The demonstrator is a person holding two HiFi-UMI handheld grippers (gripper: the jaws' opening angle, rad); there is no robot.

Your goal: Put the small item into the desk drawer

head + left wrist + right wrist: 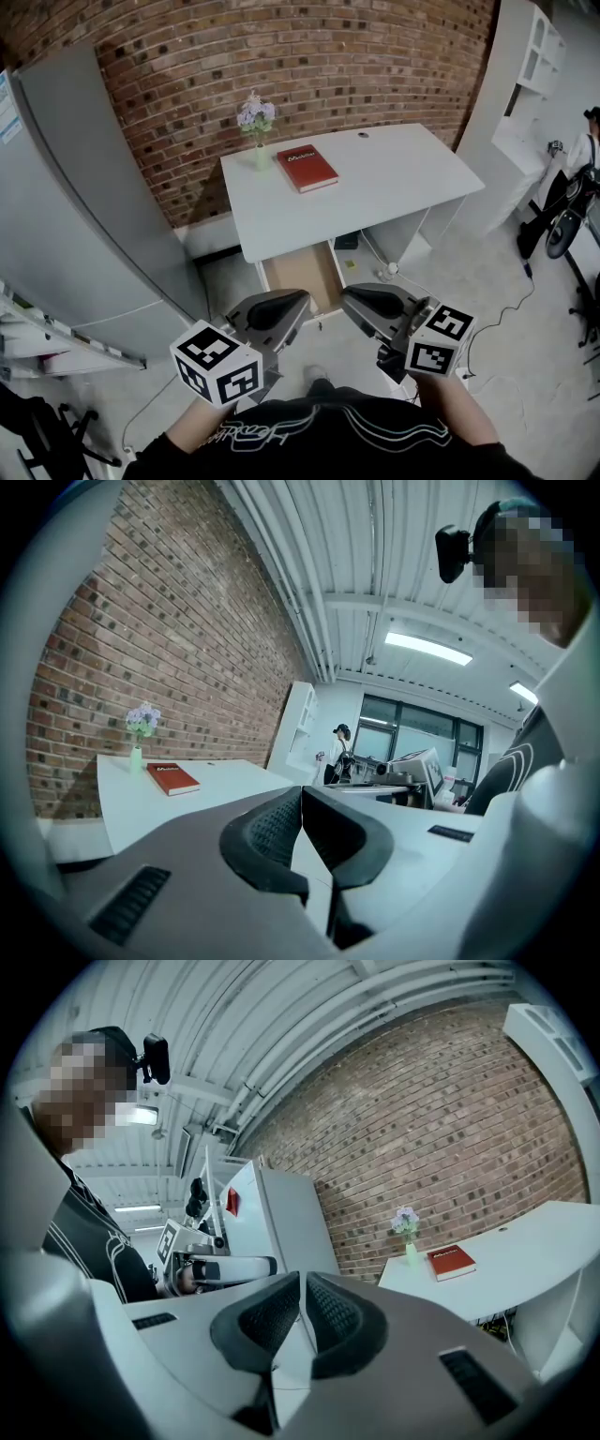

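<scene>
Lower centre, the left gripper and right gripper aim level at the white worktop, jaws closed together on nothing. Its wood-floored drawer stands pulled out, reachable from above.

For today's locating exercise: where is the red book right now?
In the head view the red book lies on the white desk, near its far left corner, just right of the flower vase.

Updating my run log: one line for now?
left gripper shut, empty | right gripper shut, empty | drawer open
</scene>
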